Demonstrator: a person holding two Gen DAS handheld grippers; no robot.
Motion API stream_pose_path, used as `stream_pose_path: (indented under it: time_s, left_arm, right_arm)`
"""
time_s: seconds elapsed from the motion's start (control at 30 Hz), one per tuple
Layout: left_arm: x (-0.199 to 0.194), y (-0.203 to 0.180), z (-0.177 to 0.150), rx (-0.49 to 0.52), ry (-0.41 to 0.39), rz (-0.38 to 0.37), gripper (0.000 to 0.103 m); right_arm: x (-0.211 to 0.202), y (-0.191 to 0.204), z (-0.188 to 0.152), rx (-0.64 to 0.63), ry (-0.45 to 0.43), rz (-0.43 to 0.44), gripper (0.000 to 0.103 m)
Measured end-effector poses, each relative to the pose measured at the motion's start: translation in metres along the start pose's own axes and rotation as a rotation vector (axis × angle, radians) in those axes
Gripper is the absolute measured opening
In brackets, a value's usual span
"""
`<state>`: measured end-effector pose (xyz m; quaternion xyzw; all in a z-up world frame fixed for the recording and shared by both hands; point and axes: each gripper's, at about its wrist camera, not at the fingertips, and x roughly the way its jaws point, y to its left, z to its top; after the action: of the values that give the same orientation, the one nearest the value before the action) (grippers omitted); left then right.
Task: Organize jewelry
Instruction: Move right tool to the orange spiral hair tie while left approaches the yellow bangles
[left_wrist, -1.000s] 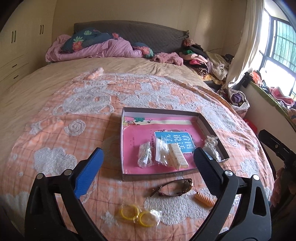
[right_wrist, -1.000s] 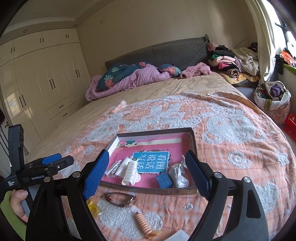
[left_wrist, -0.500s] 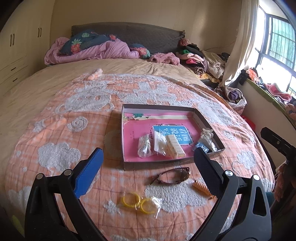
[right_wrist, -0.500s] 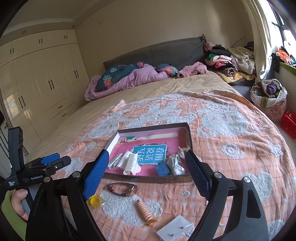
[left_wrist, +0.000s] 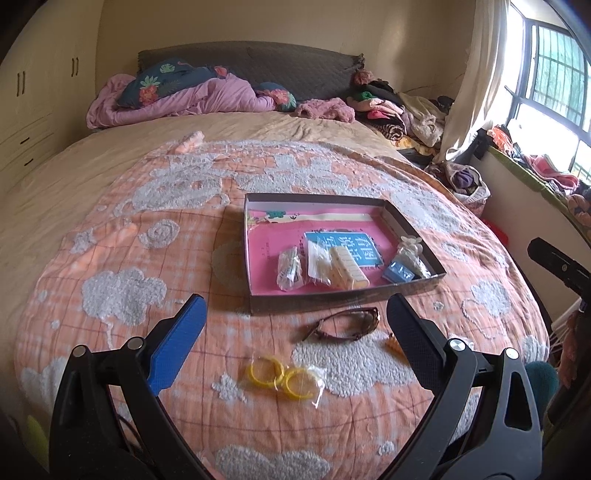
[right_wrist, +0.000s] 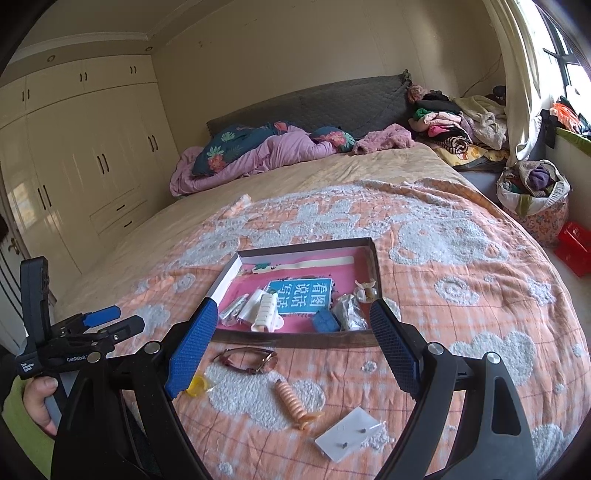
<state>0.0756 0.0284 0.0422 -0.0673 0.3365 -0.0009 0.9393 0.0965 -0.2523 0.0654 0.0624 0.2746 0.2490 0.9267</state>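
From the left wrist, the left tool (left_wrist: 295, 332) hangs wide apart and empty above bagged yellow rings (left_wrist: 282, 376) near the bed's foot edge; the shallow box (left_wrist: 255, 258) lies beyond. From the right wrist, the right tool (right_wrist: 291, 347) gapes empty over sunglasses (right_wrist: 247, 361) and an earring card (right_wrist: 349, 437).

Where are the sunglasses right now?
The sunglasses lie on the orange bedspread, just outside the near wall of the shallow box, between it and the bagged yellow rings.

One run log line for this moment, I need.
left gripper: open, empty | right gripper: open, empty | tray: partly filled | outside tray: sunglasses, yellow rings
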Motion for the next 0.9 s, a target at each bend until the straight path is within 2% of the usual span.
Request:
stream_pose_path:
  time_s: [0.47, 0.9]
  left_arm:
    - [0.005, -0.003, -0.032, 0.041, 0.076, 0.002, 0.091]
    - [0.022, 0.006, -0.062, 0.058, 0.162, 0.010, 0.091]
  right_arm:
    - [-0.002, 0.008, -0.019, -0.030, 0.055, -0.009, 0.083]
    - [0.026, 0.019, -0.050, -0.068, 0.167, 0.007, 0.083]
